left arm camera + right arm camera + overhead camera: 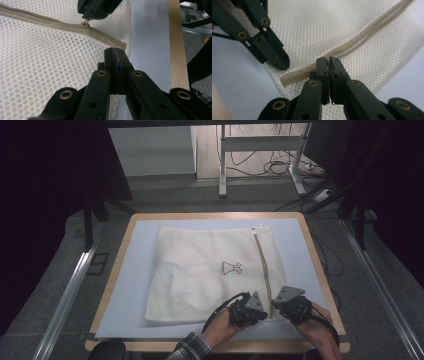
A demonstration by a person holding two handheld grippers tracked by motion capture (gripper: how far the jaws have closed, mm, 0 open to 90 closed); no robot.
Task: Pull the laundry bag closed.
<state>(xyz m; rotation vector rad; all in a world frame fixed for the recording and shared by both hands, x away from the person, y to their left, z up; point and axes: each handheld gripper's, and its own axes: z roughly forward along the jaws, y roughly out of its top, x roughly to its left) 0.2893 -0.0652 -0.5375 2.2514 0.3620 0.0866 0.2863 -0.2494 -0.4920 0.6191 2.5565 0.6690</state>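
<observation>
The white mesh laundry bag [212,272] lies flat on the pale blue mat [135,270], its beige zipper [263,267] running near to far along its right side. The step in hand looks like starting the zipper: the left gripper [258,312], jaws clamped on the bag's near corner fabric, anchors it, while the right gripper [329,62], jaws together on the small metal zipper pull [85,23], sits just beside it. Next comes a steady draw toward the far end, left grip holding tension. The track ahead is unobstructed; the wooden table edge [320,265] lies close on the right.
</observation>
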